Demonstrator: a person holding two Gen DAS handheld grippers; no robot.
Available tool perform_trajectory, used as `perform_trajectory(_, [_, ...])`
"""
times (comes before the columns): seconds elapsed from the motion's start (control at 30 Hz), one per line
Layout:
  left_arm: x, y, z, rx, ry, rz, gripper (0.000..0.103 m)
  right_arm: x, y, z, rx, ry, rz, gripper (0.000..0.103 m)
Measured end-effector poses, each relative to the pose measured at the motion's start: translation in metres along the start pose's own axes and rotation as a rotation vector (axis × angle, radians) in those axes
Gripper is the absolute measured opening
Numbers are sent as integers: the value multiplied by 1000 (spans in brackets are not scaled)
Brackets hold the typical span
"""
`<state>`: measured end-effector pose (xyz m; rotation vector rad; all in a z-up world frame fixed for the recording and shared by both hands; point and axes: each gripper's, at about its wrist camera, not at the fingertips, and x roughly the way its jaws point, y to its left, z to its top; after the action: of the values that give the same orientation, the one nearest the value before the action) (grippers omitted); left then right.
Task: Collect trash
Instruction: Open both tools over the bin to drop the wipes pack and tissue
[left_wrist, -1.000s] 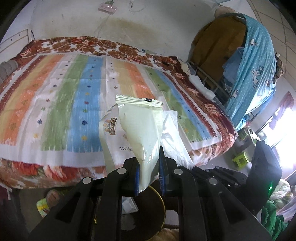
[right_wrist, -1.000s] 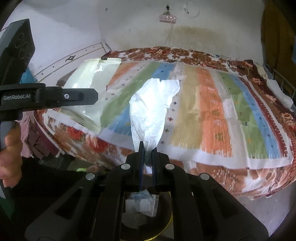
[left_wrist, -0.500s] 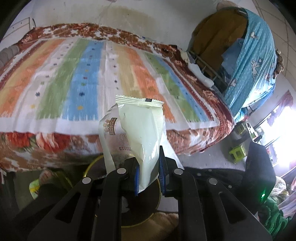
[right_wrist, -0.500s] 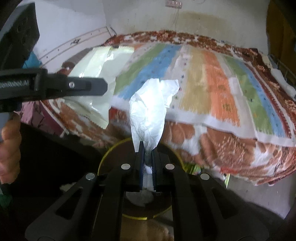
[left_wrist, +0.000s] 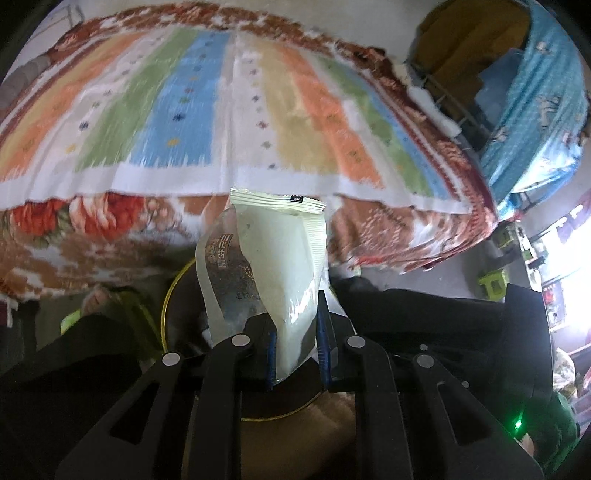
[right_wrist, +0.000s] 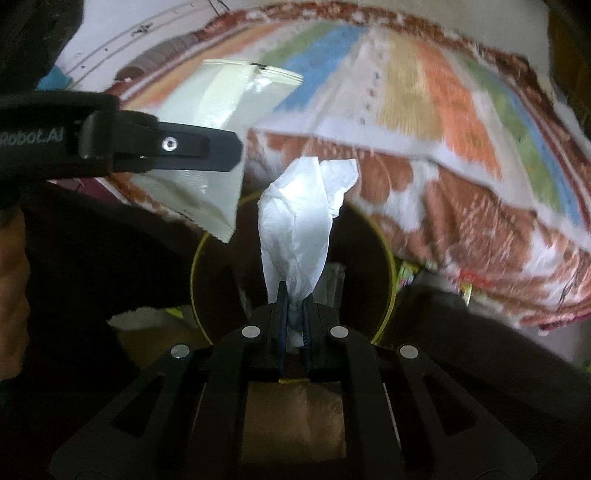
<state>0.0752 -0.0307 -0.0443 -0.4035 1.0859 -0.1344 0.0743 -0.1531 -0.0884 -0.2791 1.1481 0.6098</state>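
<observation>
Plainly, both pieces of trash are hanging over the bin for dropping; the snack wrapper (left_wrist: 280, 273) is being pinched near its lower end by the left gripper (left_wrist: 296, 363), whose jaws are standing only a little apart, pressing the crumpled film, so the wrapper is sticking up ahead of the fingers above the bin (left_wrist: 173, 295); the white tissue (right_wrist: 299, 236) is being squeezed by the right gripper (right_wrist: 293, 334), its jaws nearly shut on the twisted tail, and it is hanging over the dark mouth of the yellow-rimmed bin; some pale scraps are lying inside; the bin is standing on the floor just beside the bed with its striped sheet (left_wrist: 192, 110), probably so trash from the bed goes straight in.
</observation>
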Motion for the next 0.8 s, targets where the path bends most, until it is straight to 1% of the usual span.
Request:
perform_trajectory(0.07, [10, 7, 0, -36, 35, 20, 15, 7, -1, 0, 7, 27, -4, 6])
perform_trajectory(0.27, [32, 27, 0, -139, 116, 22, 15, 29, -9, 0, 78, 108, 22, 6])
perform_trajectory(0.37, [43, 33, 0, -170, 147, 40, 16, 39, -15, 0, 120, 136, 32, 8])
perform_trajectory(0.47, [54, 39, 4, -203, 166, 47, 21, 46, -19, 2, 149, 151, 30, 17])
perform_trajectory(0.5, [58, 41, 6, -216, 172, 41, 31, 48, -21, 3, 163, 150, 31, 25])
perform_trajectory(0.53, [60, 43, 9, -229, 169, 38, 44, 49, -23, 4, 170, 145, 28, 33])
perform_trajectory(0.57, [60, 45, 11, -244, 160, 41, 50, 51, -23, 4, 172, 142, 19, 37])
perform_trajectory(0.6, [61, 48, 14, -259, 150, 51, 57, 53, -24, 5, 174, 141, 11, 44])
perform_trajectory(0.63, [62, 49, 15, -267, 146, 60, 58, 54, -24, 5, 176, 142, 12, 47])
perform_trajectory(0.7, [64, 49, 16, -271, 150, 65, 58, 55, -22, 6, 179, 144, 20, 49])
perform_trajectory(0.8, [58, 41, 17, -239, 138, 56, 58, 48, -21, 7, 174, 121, 28, 53])
